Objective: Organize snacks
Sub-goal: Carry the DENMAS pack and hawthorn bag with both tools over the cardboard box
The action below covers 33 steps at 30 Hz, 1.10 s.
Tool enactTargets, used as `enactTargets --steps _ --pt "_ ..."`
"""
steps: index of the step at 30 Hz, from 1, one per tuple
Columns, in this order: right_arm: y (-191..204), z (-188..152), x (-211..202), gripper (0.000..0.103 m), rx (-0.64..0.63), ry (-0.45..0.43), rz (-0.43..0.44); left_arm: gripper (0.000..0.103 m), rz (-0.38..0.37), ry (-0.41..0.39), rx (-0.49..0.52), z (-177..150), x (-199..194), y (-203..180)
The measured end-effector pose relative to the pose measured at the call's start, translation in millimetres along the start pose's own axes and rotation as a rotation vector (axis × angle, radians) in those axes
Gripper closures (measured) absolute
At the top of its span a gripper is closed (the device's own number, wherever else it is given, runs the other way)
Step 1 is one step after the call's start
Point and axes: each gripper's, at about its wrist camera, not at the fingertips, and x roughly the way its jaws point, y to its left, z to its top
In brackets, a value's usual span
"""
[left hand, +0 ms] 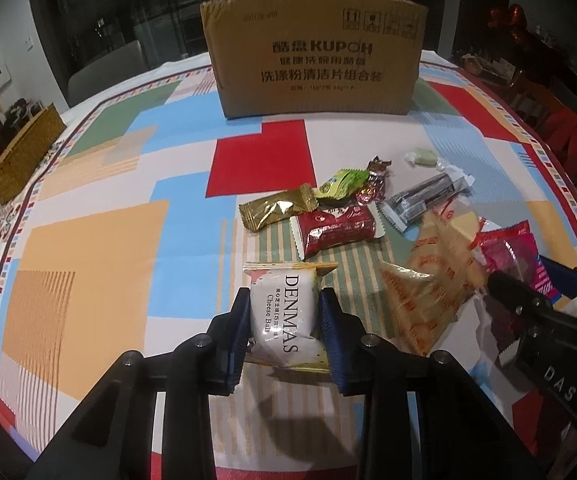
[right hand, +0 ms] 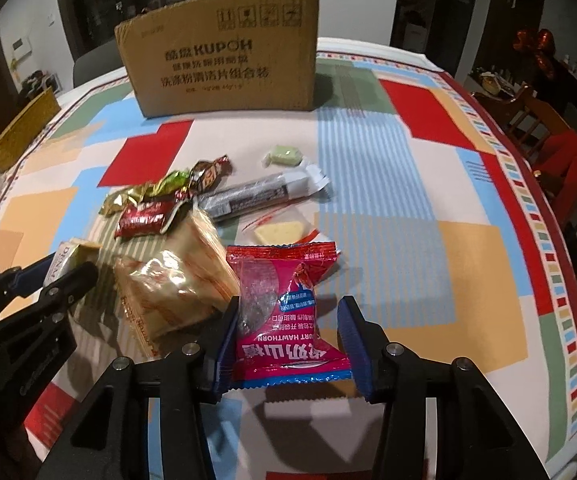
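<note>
Left claw [left hand: 284,310] clamping white DENMAS packet [left hand: 282,316], cardboard box [left hand: 314,56] behind

Overhead indoor light, tablecloth [left hand: 88,240] evenly bright, room behind dim to near black, glare on foil snack wrappers [left hand: 272,212], soft short shadows under gripper fingers, heavy fisheye bending at edges, corners vignetted, focus mildly soft

White packet [left hand: 282,312], pink-red packet [right hand: 288,320]

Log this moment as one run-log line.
left gripper: shut on white Denmas packet | right gripper: shut on pink hawthorn packet | cardboard box: upright behind remaining snacks
</note>
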Motion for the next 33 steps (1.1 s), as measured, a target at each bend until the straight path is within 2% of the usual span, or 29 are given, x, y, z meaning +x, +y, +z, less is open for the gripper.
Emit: enactTargets --steps 5,15,33 --pt "-4 5 -16 0.055 0.009 -0.043 -0.005 0.069 0.009 -0.041 -0.002 3 -20 3" --pt "-7 18 -40 0.055 0.015 -0.105 -0.002 0.069 0.017 -0.069 -0.012 9 -43 7" --pt "-10 57 -75 0.055 0.013 -0.204 -0.012 0.069 0.023 -0.15 -0.02 44 -76 16"
